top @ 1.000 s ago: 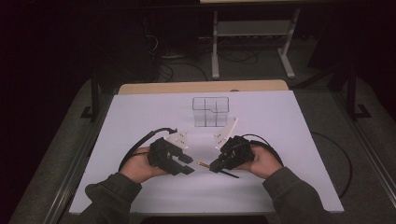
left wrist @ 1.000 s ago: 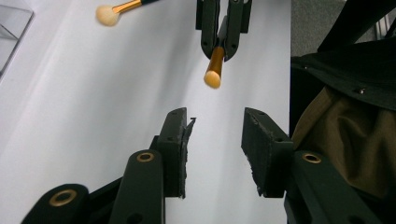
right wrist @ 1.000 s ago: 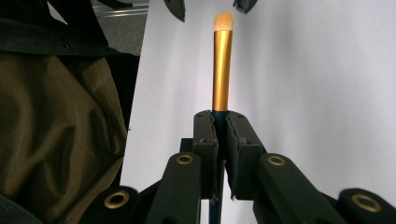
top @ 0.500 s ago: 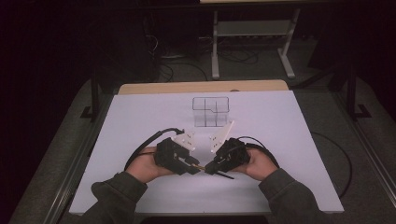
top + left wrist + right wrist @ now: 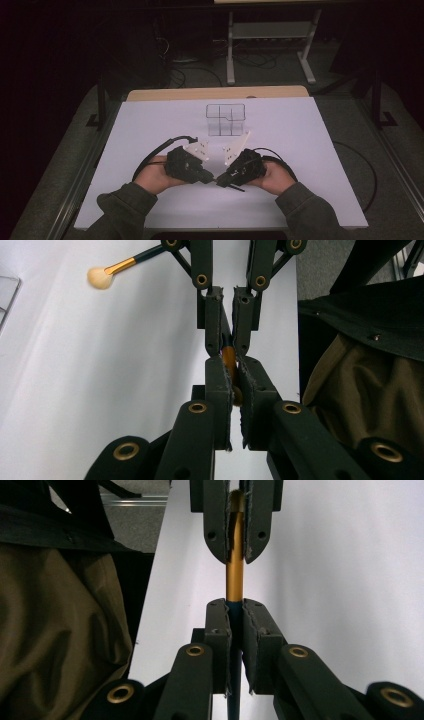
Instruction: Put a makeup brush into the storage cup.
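Two claws meet tip to tip over a white table (image 5: 300,150), one in each of a person's hands; the left claw (image 5: 207,177) and the right claw (image 5: 223,180) are both clenched on one slim brush (image 5: 234,575), its gold band bridging the gap between their jaws and its dark handle running back through the right claw; a second brush (image 5: 117,267), with a pale tuft, lies on the table beyond the left claw; a clear compartment box (image 5: 226,120) stands farther ahead of both claws.
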The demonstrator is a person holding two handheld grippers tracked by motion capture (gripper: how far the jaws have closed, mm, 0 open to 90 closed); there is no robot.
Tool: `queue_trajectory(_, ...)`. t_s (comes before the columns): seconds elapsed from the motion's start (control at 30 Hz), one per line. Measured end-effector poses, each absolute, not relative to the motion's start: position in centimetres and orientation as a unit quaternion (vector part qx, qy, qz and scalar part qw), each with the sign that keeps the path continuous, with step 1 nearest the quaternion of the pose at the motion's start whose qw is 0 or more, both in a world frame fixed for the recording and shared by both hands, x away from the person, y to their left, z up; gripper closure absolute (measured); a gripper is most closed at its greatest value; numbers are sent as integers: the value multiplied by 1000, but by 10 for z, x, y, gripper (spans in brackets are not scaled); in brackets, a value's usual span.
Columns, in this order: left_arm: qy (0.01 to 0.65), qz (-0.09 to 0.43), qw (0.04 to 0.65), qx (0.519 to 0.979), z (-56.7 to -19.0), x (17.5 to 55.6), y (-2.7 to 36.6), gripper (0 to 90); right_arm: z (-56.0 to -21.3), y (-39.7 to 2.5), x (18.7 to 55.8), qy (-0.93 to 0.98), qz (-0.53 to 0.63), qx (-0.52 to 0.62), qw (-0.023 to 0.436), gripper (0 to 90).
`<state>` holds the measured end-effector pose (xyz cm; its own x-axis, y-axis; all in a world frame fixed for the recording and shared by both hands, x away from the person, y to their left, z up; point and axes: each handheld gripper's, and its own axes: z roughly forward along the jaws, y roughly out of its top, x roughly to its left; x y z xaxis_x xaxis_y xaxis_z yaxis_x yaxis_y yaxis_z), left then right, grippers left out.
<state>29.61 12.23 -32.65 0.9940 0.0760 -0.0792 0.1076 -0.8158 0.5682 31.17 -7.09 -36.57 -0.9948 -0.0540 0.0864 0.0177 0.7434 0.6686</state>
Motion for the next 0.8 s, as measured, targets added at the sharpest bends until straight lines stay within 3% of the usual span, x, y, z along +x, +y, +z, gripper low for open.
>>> queue_trajectory(0.3, 40, -20, 286, 957, -323, 295, 118, 840, -361, -66, 310, -940, -339, 12, 44, 777)
queue_trajectory(0.53, 39, -18, 288, 957, -321, 296, 120, 838, -358, -63, 311, -941, -335, 19, 46, 817)
queue_trajectory(0.63, 47, -18, 294, 954, -320, 297, 123, 815, -358, -64, 313, -939, -340, 16, 51, 822)
queue_trajectory(0.7, 62, -15, 298, 952, -319, 298, 127, 728, -358, -65, 314, -939, -340, 14, 50, 822)
queue_trajectory(0.8, 76, -9, 303, 950, -319, 300, 134, 680, -357, -69, 317, -936, -347, 4, 53, 823)
